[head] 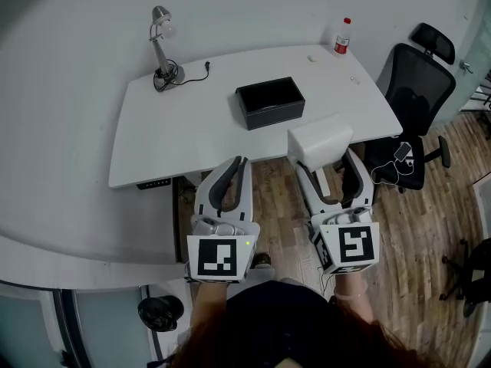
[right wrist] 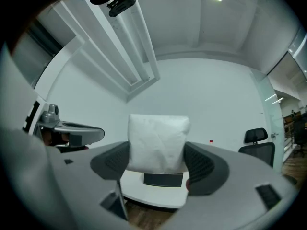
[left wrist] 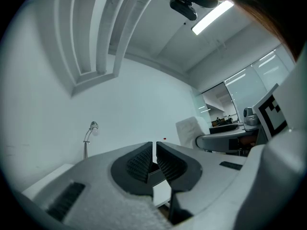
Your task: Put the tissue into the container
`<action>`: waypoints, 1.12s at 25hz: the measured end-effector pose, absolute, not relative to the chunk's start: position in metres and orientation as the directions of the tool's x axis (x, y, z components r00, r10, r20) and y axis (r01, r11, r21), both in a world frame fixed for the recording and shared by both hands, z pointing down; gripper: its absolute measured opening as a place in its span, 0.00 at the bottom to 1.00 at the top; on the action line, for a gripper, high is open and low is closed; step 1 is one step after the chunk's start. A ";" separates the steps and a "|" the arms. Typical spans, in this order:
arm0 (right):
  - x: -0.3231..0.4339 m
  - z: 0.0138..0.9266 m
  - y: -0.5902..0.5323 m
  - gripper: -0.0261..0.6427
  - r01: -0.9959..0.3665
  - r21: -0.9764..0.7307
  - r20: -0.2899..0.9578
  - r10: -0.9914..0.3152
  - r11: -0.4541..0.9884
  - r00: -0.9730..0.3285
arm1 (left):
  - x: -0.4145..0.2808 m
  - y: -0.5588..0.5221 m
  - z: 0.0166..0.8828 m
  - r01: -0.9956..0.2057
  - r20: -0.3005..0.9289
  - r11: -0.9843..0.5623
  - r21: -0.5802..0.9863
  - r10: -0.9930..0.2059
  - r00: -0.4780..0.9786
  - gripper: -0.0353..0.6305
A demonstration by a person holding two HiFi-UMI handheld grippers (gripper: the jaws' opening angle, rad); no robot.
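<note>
Near end: left gripper [left wrist: 154,148] has its jaws nearly together with nothing between them. It's idle, held low in front of the person.

Right gripper [right wrist: 157,161] is clamped on the tissue [right wrist: 157,143], jaws spread wide and pads pressing its two sides. The tissue is a soft white pack, in the air short of the near edge of the surface [head: 176,136], over the wood floor.

Orientation: the pack sticks out past the fingertips toward the surface. Its long axis looks to run crosswise, jaw to jaw, roughly parallel to the long side of the container [head: 270,102]. It's only slightly wider than tall in the right gripper view, so that's a soft call.

Progress: grasp is done, and I'd say transport is at an early stage. The container is a black open box mid-surface, ahead and slightly left of the pack, well apart from it, and looks empty. Left to do: carry forward, get over the opening, let go.

Far side: lamp [head: 163,48] at the back left, bottle [head: 342,37] at the back right, office chair [head: 414,90] off the right end.
</note>
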State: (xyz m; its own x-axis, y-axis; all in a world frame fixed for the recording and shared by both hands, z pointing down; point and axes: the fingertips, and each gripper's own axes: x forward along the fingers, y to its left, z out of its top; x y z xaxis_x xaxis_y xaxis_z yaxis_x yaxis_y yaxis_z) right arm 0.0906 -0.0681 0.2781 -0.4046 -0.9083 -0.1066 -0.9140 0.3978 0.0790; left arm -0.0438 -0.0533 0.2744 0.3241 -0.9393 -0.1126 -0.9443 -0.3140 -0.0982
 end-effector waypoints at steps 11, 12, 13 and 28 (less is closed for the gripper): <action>0.062 0.281 -0.108 0.59 -0.928 0.082 -0.083 -0.925 0.364 -0.370 | -0.073 -0.097 0.280 -0.926 -0.108 -0.367 -0.085 -0.921 0.375 0.12; 0.060 0.282 -0.111 0.59 -0.929 0.082 -0.068 -0.928 0.361 -0.366 | -0.075 -0.100 0.281 -0.925 -0.107 -0.370 -0.084 -0.920 0.378 0.12; 0.058 0.283 -0.113 0.59 -0.930 0.082 -0.056 -0.930 0.358 -0.363 | -0.076 -0.102 0.282 -0.924 -0.108 -0.374 -0.080 -0.918 0.381 0.12; 0.046 0.295 -0.171 0.59 -0.931 0.108 -0.035 -0.935 0.348 -0.353 | -0.081 -0.153 0.292 -0.908 -0.090 -0.414 -0.062 -0.904 0.418 0.12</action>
